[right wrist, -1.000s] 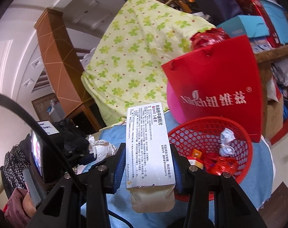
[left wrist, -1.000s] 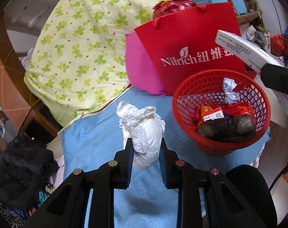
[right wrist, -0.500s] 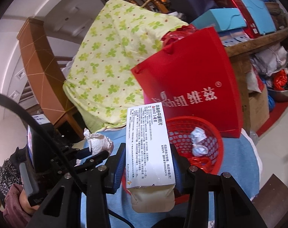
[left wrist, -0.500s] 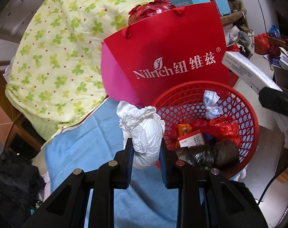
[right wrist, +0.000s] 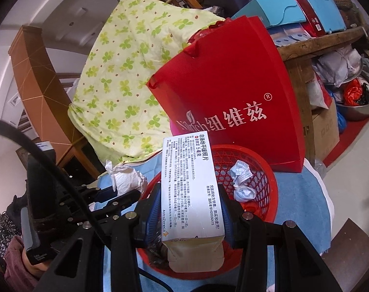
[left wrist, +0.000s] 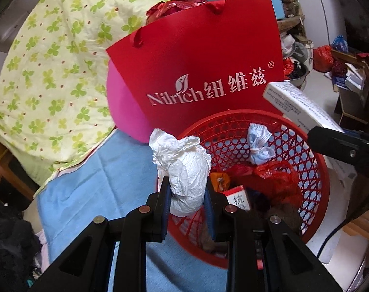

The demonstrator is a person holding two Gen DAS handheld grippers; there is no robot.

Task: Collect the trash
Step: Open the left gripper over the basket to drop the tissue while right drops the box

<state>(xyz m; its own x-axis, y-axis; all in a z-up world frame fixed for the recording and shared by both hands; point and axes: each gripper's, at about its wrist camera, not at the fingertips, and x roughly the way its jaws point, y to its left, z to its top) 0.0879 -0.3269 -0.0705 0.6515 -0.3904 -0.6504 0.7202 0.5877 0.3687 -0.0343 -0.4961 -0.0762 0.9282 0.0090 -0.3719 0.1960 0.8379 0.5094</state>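
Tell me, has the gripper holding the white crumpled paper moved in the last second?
Yes. The left gripper with the crumpled paper has moved toward the red basket, from over the blue cloth to the basket's near rim.

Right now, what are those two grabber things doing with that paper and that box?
A person is tidying up trash with a hand-held gripper in each hand. The left hand-held gripper is shut on a crumpled white paper wad, held at the near rim of the red basket. The right hand-held gripper is clamped on a white medicine box, also over the basket. Nothing has been dropped yet. The basket already holds a small wrapper, a red plastic bag and other rubbish.
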